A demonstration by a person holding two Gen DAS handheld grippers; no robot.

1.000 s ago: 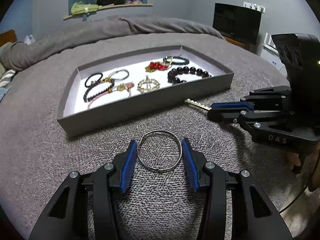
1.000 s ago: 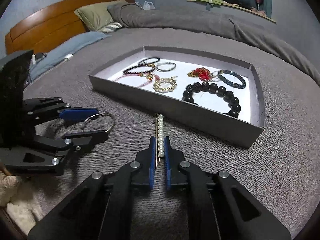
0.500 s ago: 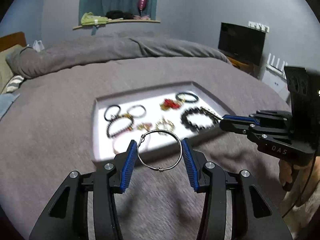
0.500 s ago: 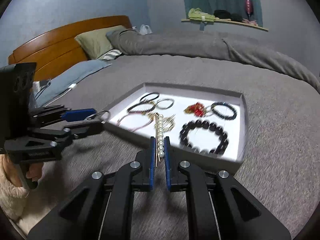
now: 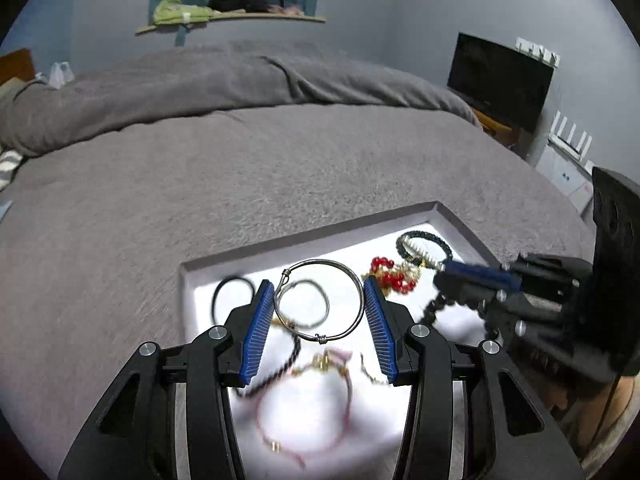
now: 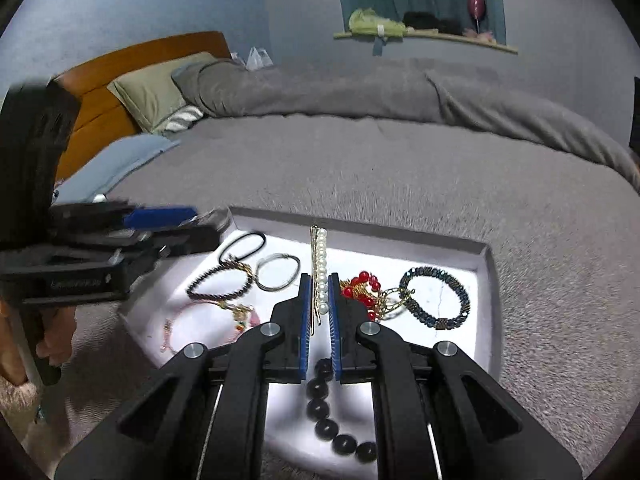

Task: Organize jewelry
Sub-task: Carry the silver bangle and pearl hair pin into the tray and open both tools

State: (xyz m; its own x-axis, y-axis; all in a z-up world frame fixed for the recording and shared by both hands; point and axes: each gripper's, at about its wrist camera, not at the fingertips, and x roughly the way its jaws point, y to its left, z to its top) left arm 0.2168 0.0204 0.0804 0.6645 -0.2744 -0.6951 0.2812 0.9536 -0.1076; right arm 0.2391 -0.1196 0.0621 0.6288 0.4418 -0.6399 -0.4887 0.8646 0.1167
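My left gripper point(image 5: 319, 300) is shut on a silver ring bangle point(image 5: 320, 338) and holds it above the grey jewelry tray point(image 5: 304, 238). My right gripper point(image 6: 319, 308) is shut on a pearl hair pin point(image 6: 320, 268) and holds it over the tray point(image 6: 486, 280). The tray's white floor holds a red bead piece point(image 6: 360, 286), a dark teal bracelet point(image 6: 436, 296), a black bead bracelet point(image 6: 332, 428), a thin black band point(image 6: 242, 246), a silver ring point(image 6: 278, 272), a braided dark bracelet point(image 6: 218, 284) and a pink cord bracelet point(image 5: 304, 420). The left gripper shows at the left of the right wrist view point(image 6: 192, 226).
The tray lies on a grey bed cover point(image 5: 240, 168). Pillows point(image 6: 156, 88) and a wooden headboard point(image 6: 104, 76) are at the far left. A dark screen point(image 5: 500, 76) stands at the right, and a wall shelf point(image 5: 228, 20) with clothes is behind the bed.
Both grippers rose from the bed cover and moved forward over the tray, each still holding its piece. The bangle and the hair pin now hang above the tray's contents.
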